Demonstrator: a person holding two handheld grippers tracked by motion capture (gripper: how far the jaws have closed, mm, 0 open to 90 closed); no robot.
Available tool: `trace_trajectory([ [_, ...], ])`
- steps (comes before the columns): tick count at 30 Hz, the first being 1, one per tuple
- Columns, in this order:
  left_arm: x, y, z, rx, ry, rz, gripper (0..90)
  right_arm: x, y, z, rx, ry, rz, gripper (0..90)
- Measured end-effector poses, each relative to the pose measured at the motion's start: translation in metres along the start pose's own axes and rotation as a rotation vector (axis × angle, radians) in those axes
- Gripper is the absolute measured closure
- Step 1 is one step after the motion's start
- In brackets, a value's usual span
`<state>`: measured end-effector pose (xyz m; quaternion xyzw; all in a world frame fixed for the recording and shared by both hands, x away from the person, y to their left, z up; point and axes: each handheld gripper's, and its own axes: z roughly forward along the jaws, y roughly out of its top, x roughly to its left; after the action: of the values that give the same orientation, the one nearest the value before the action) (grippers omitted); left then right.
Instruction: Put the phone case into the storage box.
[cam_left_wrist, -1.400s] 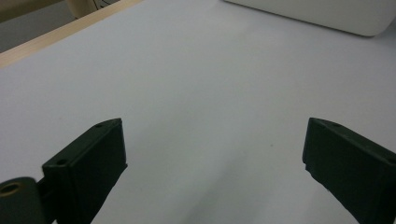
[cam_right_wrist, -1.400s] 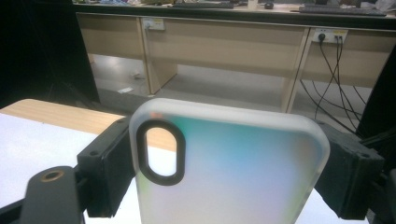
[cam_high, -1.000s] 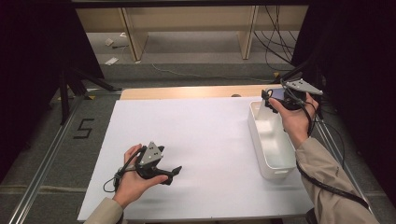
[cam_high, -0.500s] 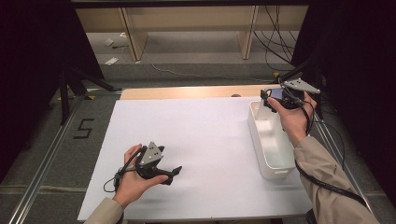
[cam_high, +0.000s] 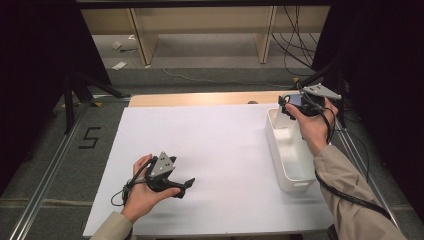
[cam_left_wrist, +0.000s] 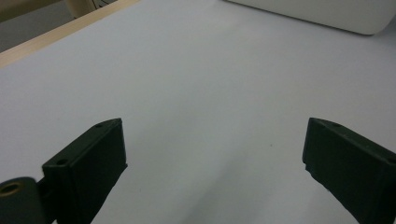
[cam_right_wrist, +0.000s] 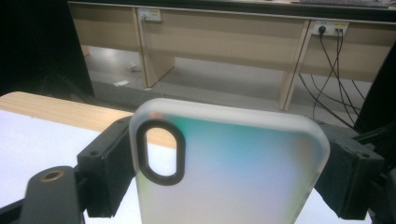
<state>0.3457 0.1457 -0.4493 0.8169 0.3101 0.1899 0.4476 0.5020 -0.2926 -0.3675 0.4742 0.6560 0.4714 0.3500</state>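
Note:
A translucent, frosted phone case (cam_right_wrist: 229, 172) with a black-rimmed oval camera hole stands upright between the black fingers (cam_right_wrist: 105, 168) of my right gripper (cam_high: 289, 106), which is shut on its sides. In the high view that gripper hangs over the far end of the white bin (cam_high: 280, 160), and the case (cam_high: 294, 100) shows as a small bluish patch. My left gripper (cam_high: 186, 186) rests low on the white table sheet (cam_high: 225, 145) at the front left. Its jaws stand wide apart in the left gripper view (cam_left_wrist: 215, 158), with nothing between them.
The long white bin's corner (cam_left_wrist: 317, 11) shows far ahead of the left gripper. A wooden table edge (cam_high: 200, 98) runs along the back of the sheet. Wooden desks and hanging cables (cam_right_wrist: 327, 79) stand beyond the table. A "5" mark (cam_high: 90, 137) lies on the floor at left.

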Motion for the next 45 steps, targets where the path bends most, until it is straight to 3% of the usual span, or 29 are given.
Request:
trace_trajectory([
  [45, -0.001, 0.0, 0.0, 0.004, -0.002, 0.008, 5.2, -0.002, -0.004, 0.016, 0.033, -0.012, -0.016, 17.9],
])
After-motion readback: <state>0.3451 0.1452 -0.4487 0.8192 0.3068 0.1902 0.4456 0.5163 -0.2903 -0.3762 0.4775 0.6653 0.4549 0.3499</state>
